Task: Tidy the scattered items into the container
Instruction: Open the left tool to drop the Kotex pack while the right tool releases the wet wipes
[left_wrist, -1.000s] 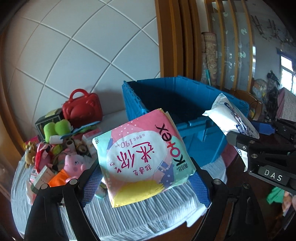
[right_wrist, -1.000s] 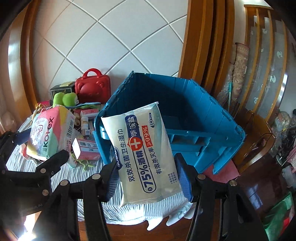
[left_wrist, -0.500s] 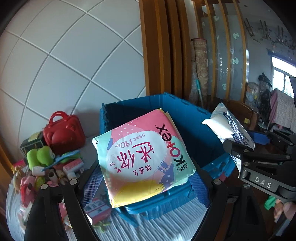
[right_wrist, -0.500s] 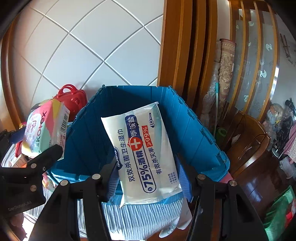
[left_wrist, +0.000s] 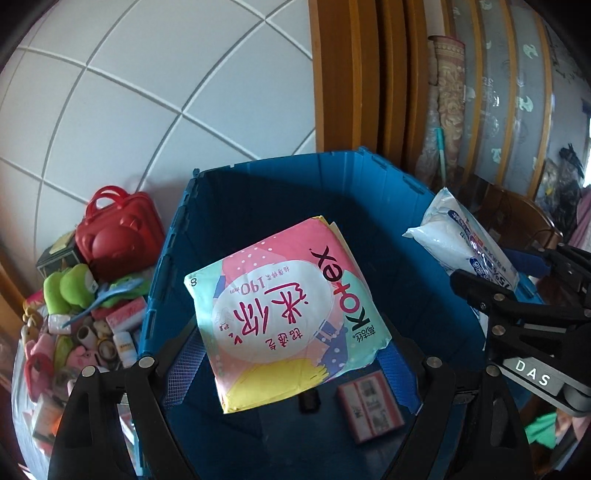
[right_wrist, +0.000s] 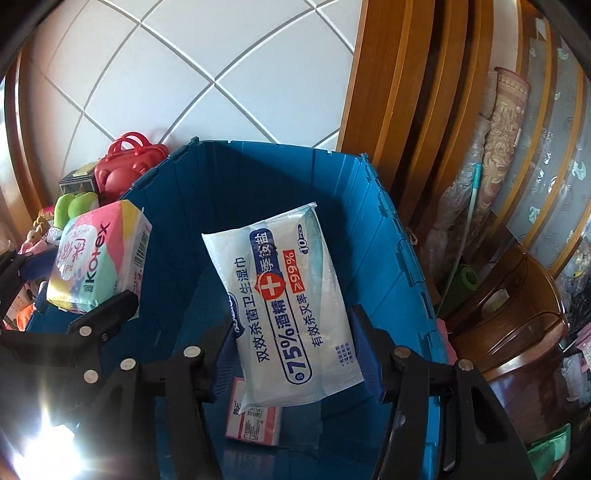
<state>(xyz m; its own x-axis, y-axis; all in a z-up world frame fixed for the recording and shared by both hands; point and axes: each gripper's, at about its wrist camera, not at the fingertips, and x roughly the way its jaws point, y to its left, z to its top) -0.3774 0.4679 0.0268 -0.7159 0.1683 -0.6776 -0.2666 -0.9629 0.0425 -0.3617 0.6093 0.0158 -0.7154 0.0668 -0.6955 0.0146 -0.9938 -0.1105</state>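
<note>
While the left gripper (left_wrist: 291, 354) pinches a pink Kotex pad pack (left_wrist: 286, 314) above the blue plastic crate (left_wrist: 258, 192), the right gripper (right_wrist: 295, 354) clamps a white wet-wipes pouch (right_wrist: 288, 299) over it too.

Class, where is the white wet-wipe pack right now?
The white wet-wipe pack is clamped in the right gripper, over the open blue plastic crate, above a small pink box.

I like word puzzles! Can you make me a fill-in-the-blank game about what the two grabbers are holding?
1. The left gripper holds a pink, mint and yellow soft pack printed with the brand name ____.
2. The right gripper holds a white wet-wipe pack marked ____% alcohol.
3. Both packs hang over a big plastic crate coloured ____.
4. Left of the crate sits a little red ____ with handles.

Missing words: Kotex; 75; blue; case
</note>
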